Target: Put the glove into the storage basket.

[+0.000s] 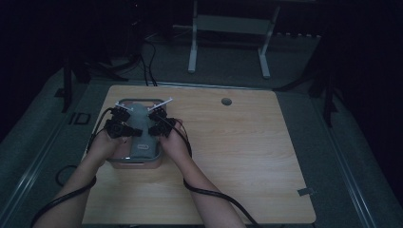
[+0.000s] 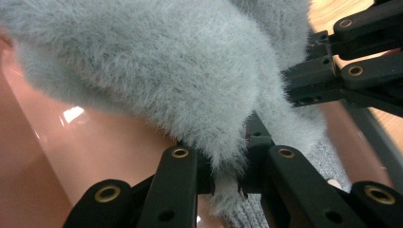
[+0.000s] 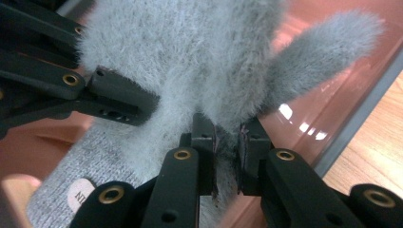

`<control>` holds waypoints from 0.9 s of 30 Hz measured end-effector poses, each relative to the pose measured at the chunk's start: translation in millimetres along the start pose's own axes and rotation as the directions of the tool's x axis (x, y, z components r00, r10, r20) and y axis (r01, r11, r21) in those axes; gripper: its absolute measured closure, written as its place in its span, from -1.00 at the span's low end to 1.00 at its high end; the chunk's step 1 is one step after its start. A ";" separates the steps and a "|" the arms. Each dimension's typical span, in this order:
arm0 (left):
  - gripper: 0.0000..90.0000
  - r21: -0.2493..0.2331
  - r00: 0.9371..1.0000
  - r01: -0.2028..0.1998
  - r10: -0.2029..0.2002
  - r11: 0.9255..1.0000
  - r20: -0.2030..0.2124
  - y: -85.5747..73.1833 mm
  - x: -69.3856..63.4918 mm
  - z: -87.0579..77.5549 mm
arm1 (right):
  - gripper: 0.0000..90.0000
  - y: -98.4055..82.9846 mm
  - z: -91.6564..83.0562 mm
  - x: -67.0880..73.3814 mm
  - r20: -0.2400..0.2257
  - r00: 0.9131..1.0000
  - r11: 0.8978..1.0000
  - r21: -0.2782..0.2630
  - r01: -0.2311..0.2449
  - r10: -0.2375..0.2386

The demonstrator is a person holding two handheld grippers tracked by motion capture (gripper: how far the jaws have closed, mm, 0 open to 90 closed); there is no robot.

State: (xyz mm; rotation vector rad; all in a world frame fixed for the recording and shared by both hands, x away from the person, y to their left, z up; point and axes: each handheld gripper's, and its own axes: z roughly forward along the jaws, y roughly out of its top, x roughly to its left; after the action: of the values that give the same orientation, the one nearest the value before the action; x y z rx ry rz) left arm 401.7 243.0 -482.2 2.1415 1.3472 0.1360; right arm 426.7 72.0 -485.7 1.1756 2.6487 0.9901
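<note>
A fuzzy grey glove (image 1: 136,124) lies in a pink tray (image 1: 142,163) at the table's left. My left gripper (image 1: 124,111) is shut on a fold of the grey glove (image 2: 157,76) at its left side; my left gripper's (image 2: 229,183) pads pinch the fur. My right gripper (image 1: 157,115) is shut on the glove (image 3: 190,57) from the right, with my right gripper's (image 3: 227,159) pads squeezing a tuft. A fuzzy finger of the glove (image 3: 323,45) sticks out over the tray wall. A knit cuff with a white label (image 3: 78,194) shows below.
The tray's pink wall (image 2: 57,142) and dark rim (image 3: 361,114) surround both grippers. Bare wooden tabletop (image 1: 237,147) spreads to the right, with a round hole (image 1: 226,101) near its far edge. A white stand (image 1: 228,42) sits on the floor beyond.
</note>
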 end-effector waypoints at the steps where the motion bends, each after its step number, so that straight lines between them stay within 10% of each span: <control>1: 0.79 0.009 1.000 -0.005 0.005 1.000 -0.003 -0.1 0.2 2.2 | 0.79 -0.3 2.5 0.2 0.007 1.000 1.000 0.010 0.004 -0.005; 17: 0.75 0.096 1.000 0.000 0.003 0.995 -0.025 2.1 3.4 20.5 | 0.74 0.3 22.3 6.5 0.086 0.994 0.993 0.108 0.050 -0.060; 27: 0.54 0.121 0.998 0.033 -0.026 0.992 -0.058 0.0 7.7 27.3 | 0.35 2.7 18.5 7.7 0.097 0.987 0.989 0.093 0.116 -0.125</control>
State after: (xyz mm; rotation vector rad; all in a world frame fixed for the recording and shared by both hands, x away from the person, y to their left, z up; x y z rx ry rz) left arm 416.0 237.8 -506.1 2.2323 1.4520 0.1052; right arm 428.9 88.4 -497.4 1.0369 2.6692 0.7803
